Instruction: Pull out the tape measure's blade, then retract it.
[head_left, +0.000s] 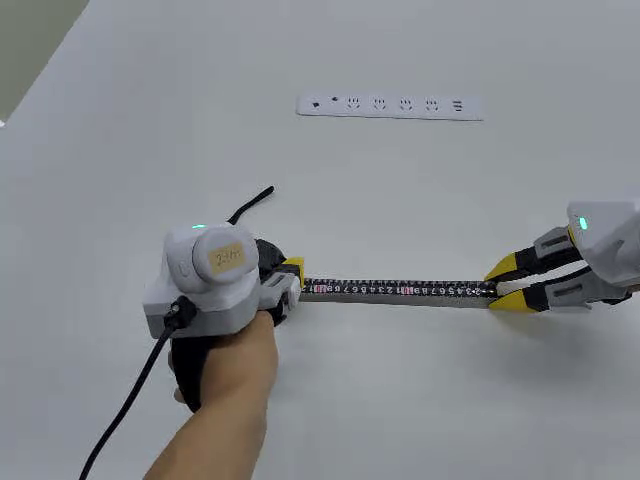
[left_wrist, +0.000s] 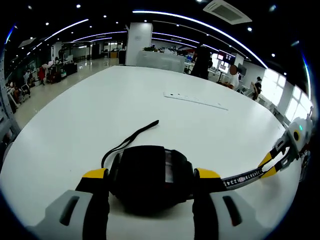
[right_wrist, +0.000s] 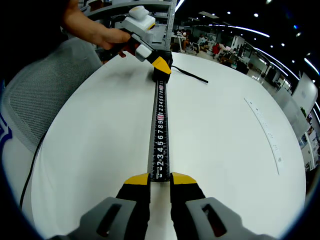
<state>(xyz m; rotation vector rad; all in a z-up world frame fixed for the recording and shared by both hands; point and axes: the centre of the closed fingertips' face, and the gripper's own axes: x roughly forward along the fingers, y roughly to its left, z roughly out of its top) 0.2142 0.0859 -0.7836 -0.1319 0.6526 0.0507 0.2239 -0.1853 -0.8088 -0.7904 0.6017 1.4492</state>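
The black tape measure case (left_wrist: 150, 177) sits between the yellow-tipped jaws of my left gripper (left_wrist: 151, 175), which is shut on it; in the head view the case (head_left: 272, 262) is mostly hidden behind that gripper (head_left: 285, 285). Its black wrist strap (head_left: 250, 205) trails toward the far side. The blade (head_left: 398, 290) runs out flat to the right just above the white table. My right gripper (head_left: 503, 284) is shut on the blade's end; in the right gripper view the numbered blade (right_wrist: 160, 135) stretches from those jaws (right_wrist: 160, 178) to the case (right_wrist: 161, 67).
A white power strip (head_left: 390, 105) lies flat further back on the white table (head_left: 450, 400). A black cable (head_left: 125, 405) hangs from the left gripper toward the near edge. A grey mesh chair (right_wrist: 45, 90) stands by the table's side.
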